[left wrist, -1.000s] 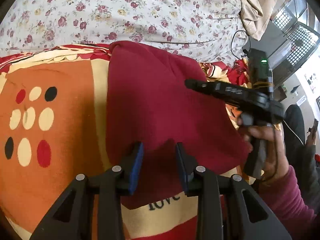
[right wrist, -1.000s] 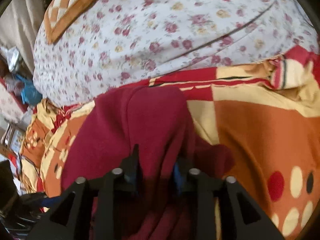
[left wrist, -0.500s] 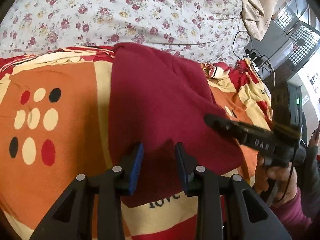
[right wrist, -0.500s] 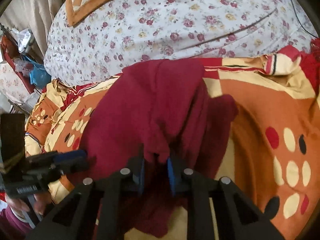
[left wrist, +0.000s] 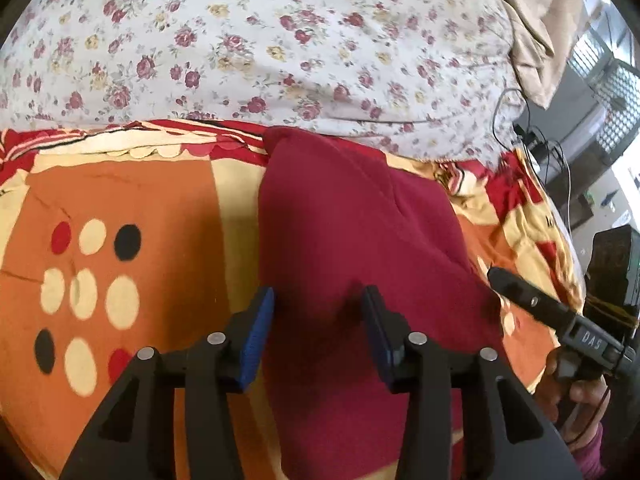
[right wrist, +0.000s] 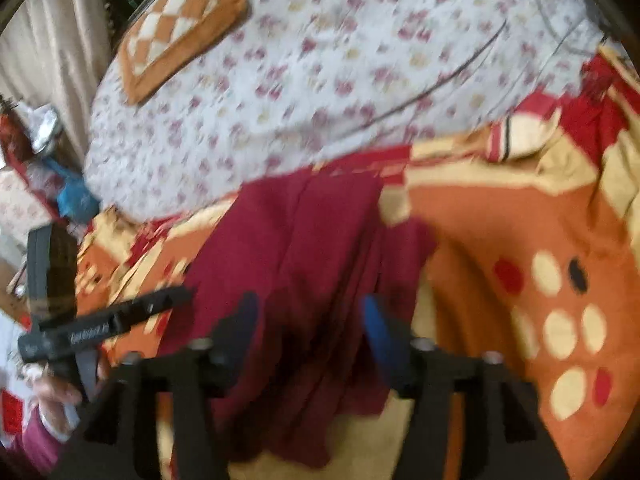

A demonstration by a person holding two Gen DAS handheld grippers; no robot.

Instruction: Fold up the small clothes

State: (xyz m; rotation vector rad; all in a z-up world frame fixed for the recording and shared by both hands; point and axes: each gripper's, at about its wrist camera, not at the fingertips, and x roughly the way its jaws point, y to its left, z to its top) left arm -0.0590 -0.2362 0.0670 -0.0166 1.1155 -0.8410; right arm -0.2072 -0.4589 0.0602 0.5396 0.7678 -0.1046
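In the left wrist view we see the left gripper point(left wrist: 318, 332) low in the centre of the frame, its blue pads point(left wrist: 256, 344) standing apart; its jaws have just been opening, and the dark red garment point(left wrist: 352, 240) lies under and between them with no pad pressing on it. In the right wrist view, which is blurred, the right gripper point(right wrist: 308, 332) sits low in the centre too; its jaws have just been opening and stand wide apart, the same red cloth point(right wrist: 304, 248) spread beneath the gap and not pinched.

Outward from the jaws, we find the garment lying as a folded, rumpled strip up the middle of both frames, resting on an orange blanket point(left wrist: 120, 200) with cream, red and black dots; in the left view the dots are at the left of the frame, in the right view at the right. At the right edge of the left view we see the right gripper's black arm held by a hand point(left wrist: 576, 384); at the lower left of the right view the left gripper appears the same way. A floral sheet point(left wrist: 260, 40) fills the top of both frames; a checked orange cushion point(right wrist: 180, 28) lies at the upper left of the right view.
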